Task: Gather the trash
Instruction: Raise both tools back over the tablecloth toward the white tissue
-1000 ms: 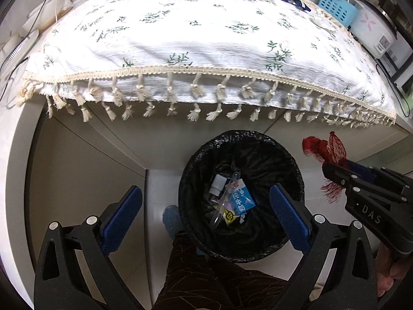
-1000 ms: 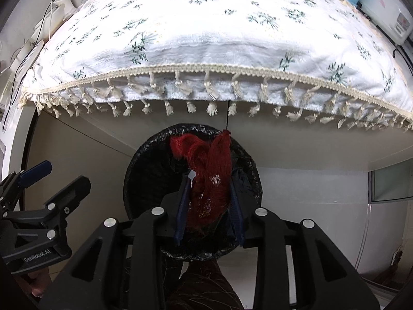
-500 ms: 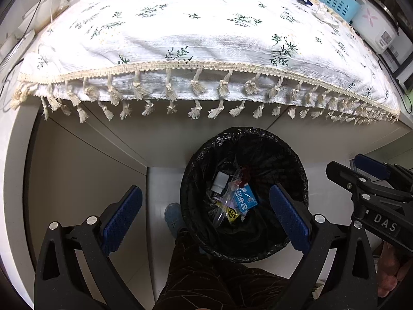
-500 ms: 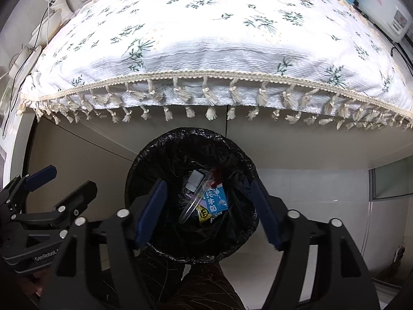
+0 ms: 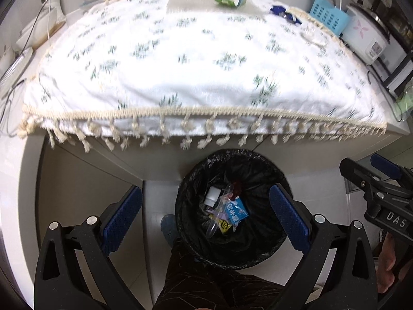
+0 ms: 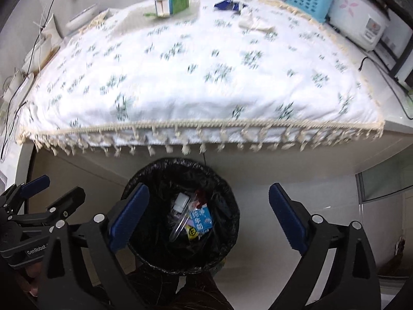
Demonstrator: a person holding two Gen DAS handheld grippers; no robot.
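- Trash sits in the black-lined bin [image 5: 233, 206] on the floor, just in front of the counter [image 5: 397, 129]: a white bottle [image 5: 212, 195], a blue carton [image 5: 236, 210], a yellow wrapper [image 5: 224, 224], clear plastic and a scrap of red netting [image 5: 236, 187] all lie together at the bottom.
- At the far left of the counter, white dishes and trailing cables rest beside the tablecloth's edge.
- The left gripper [image 5: 205, 217] hangs above the bin with its jaws spread wide and nothing between them; its blue pads [image 5: 121, 214] frame the bin's mouth in its own camera.
- A white tablecloth [image 5: 193, 59] with small green sprigs covers most of the counter, its cream tassels hanging over the near edge above the bin.
- At the back of the cloth lies a green and white box [image 6: 171, 4] on its side, open end showing.
- Right of it, a dark blue wrapper [image 6: 227, 4] and a crumpled white tissue [image 6: 254, 23] lie on the cloth, near each other.
- The right gripper [image 6: 207, 218] hovers over the bin's right side, jaws wide apart and empty.
- Further right, a light blue perforated basket [image 6: 308, 0] stands at the counter's back edge, with a white rice cooker [image 6: 357, 23] just beside it.
- The person's dark trouser leg [image 5: 211, 284] shows below the bin.
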